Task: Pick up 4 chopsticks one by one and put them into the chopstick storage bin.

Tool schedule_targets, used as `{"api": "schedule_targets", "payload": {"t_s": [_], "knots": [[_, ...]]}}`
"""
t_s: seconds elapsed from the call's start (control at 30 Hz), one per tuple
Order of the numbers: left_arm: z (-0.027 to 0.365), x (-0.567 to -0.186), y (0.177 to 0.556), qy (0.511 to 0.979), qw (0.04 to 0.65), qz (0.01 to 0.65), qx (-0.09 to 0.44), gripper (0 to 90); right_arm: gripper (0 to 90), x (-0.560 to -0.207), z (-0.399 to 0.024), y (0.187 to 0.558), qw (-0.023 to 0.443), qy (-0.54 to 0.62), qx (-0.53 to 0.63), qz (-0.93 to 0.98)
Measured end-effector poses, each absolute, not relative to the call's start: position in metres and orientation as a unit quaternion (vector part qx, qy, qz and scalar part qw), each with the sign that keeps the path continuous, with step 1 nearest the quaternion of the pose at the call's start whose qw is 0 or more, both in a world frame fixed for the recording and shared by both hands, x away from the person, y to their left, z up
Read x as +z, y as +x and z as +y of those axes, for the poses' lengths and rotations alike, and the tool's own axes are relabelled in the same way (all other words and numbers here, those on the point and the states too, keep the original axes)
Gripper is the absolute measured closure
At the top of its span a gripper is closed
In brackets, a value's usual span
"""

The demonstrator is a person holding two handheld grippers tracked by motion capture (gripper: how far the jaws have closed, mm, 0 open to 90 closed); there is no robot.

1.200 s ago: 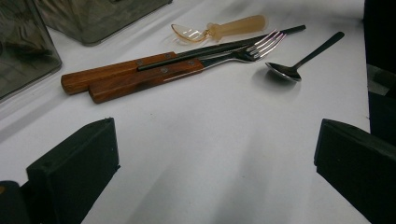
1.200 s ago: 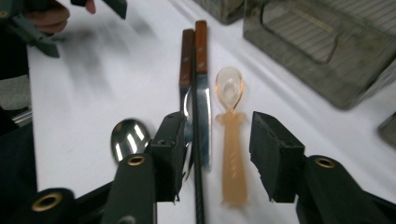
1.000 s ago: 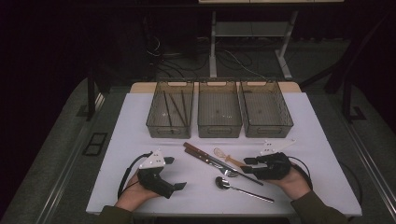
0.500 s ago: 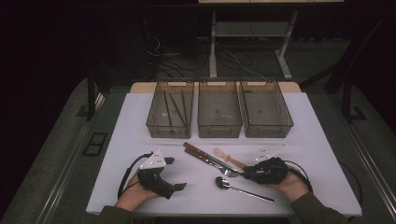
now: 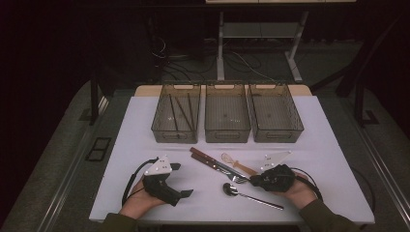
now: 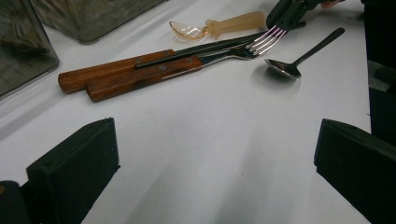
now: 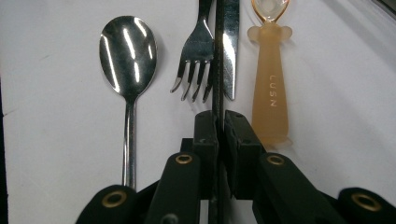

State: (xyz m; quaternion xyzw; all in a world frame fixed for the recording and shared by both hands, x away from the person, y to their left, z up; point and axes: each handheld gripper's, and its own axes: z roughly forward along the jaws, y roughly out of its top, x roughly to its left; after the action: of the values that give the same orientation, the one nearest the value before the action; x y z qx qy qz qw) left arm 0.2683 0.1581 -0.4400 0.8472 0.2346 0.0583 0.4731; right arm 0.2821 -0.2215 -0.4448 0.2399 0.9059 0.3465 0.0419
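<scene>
On the white table point(image 5: 121, 145) lie a wooden-handled fork point(image 7: 196, 51) and knife point(image 7: 230, 51), a steel spoon point(image 7: 128, 51) and an amber plastic spoon point(image 7: 270, 93). A thin black chopstick point(image 7: 217, 56) runs between the fork and the knife. My right gripper point(image 7: 218, 135) is shut on the near end of this chopstick point(image 6: 201, 49). In the high view the right gripper point(image 5: 254, 181) sits at the fork's tines point(image 5: 237, 178). My left gripper point(image 5: 181, 180) rests on the table to the left, open, with bare table between its jaws point(image 6: 215, 172).
Three clear bins stand in a row at the back. The left bin point(image 5: 176, 130) holds several dark chopsticks; the middle bin point(image 5: 227, 131) and the right bin point(image 5: 276, 131) look empty. The steel spoon point(image 5: 251, 195) lies near the table's front edge.
My right gripper has slid a little left and nearer, up to the cutlery tips. The left gripper has stayed put.
</scene>
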Motion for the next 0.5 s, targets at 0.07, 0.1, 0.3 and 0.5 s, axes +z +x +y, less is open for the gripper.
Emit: {"api": "schedule_targets", "payload": {"t_s": [0.07,0.1,0.3,0.5], "knots": [[0.1581,-0.4399,0.2683,0.847,0.473,0.234,0.058,0.0,84.5,-0.4448,-0.2217,0.2821,0.043,0.239,0.347,0.906],[0.1581,-0.4399,0.2683,0.847,0.473,0.234,0.058,0.0,84.6,-0.4448,-0.2217,0.2821,0.044,0.238,0.347,0.906],[0.1581,-0.4399,0.2683,0.847,0.473,0.234,0.058,0.0,85.2,-0.4437,-0.2222,0.2828,0.049,0.235,0.344,0.908],[0.1582,-0.4398,0.2683,0.847,0.473,0.234,0.058,0.0,85.4,-0.4385,-0.2274,0.2842,0.049,0.242,0.363,0.899]]}}
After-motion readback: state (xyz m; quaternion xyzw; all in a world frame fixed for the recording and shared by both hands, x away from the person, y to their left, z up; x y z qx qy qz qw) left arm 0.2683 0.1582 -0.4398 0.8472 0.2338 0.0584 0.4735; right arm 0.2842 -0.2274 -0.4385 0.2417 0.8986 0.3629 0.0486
